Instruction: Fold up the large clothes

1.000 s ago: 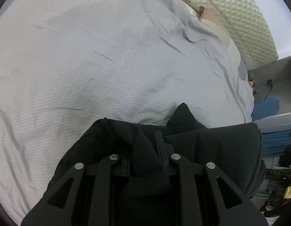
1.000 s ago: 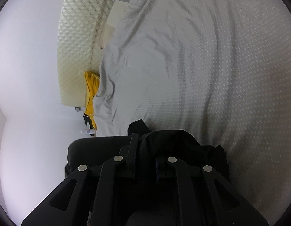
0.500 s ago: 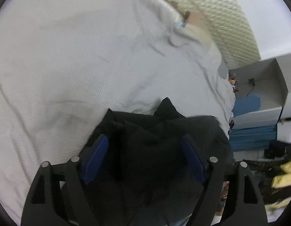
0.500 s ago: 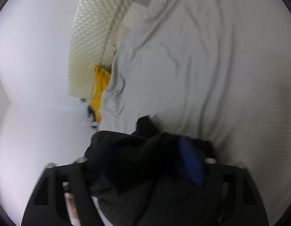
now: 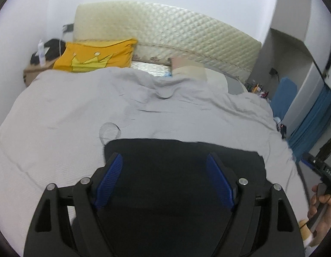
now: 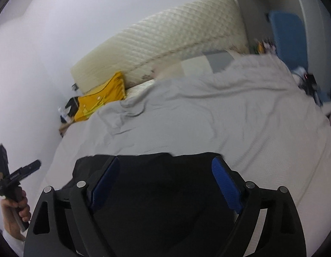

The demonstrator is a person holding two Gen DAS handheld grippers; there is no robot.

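A black garment point(image 5: 182, 171) lies folded flat on the grey bedspread point(image 5: 79, 111) at the near edge of the bed; it also shows in the right wrist view point(image 6: 161, 188). My left gripper point(image 5: 164, 160) is open and empty, raised above the garment. My right gripper point(image 6: 165, 165) is open and empty, also above it. The blue pads point(image 5: 110, 177) point(image 6: 226, 184) stand wide apart. The right gripper's handle and hand show at the left view's right edge point(image 5: 324, 184). The left gripper's handle shows at the right view's left edge point(image 6: 11, 177).
A quilted cream headboard point(image 5: 176, 38) stands at the far end. A yellow crown pillow point(image 5: 97, 56) lies at the far left, with a cardboard box point(image 5: 32, 72) beside it. Blue panels and shelving point(image 5: 311, 115) stand right of the bed. A white wall is on the left.
Both grippers opened and let go of the black garment, then lifted and tilted up toward the headboard. The garment now lies flat on the bedspread.
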